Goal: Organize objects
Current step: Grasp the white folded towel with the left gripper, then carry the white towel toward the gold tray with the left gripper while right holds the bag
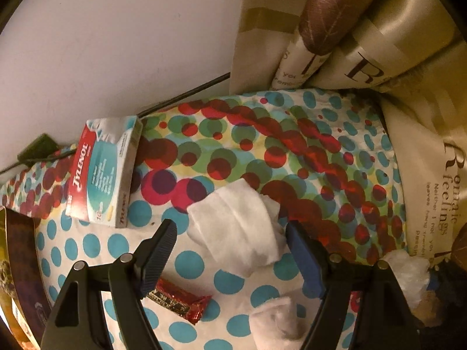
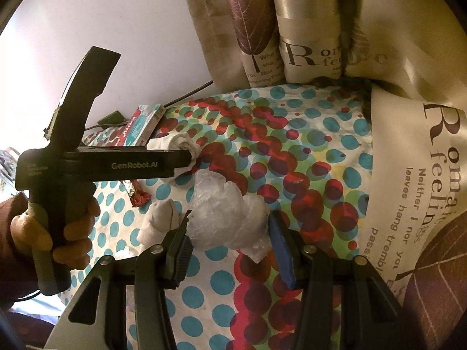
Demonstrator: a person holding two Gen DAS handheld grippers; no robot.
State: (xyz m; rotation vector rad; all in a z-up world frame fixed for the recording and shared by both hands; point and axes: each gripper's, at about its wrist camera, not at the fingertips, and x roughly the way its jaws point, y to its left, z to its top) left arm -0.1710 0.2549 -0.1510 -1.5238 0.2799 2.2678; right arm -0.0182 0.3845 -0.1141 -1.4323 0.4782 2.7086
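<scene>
A folded white cloth (image 1: 236, 221) lies on the dotted bedspread (image 1: 306, 151). My left gripper (image 1: 233, 242) stands open around the cloth, its left pad apart from it and its right pad at the cloth's edge. In the right wrist view a hand (image 2: 73, 233) holds this gripper (image 2: 186, 157) over the same cloth (image 2: 175, 143). My right gripper (image 2: 230, 239) is shut on a crumpled clear plastic bag (image 2: 227, 213), also visible as a white bundle of plastic (image 1: 408, 274) at the left wrist view's right edge.
A Tylenol box (image 1: 102, 172) lies near the wall beside a black cable with a plug (image 1: 38, 145). A red snack bar (image 1: 181, 303) and a second white sock (image 1: 274, 320) lie close under my left gripper. Printed pillows (image 2: 423, 175) line the far and right sides.
</scene>
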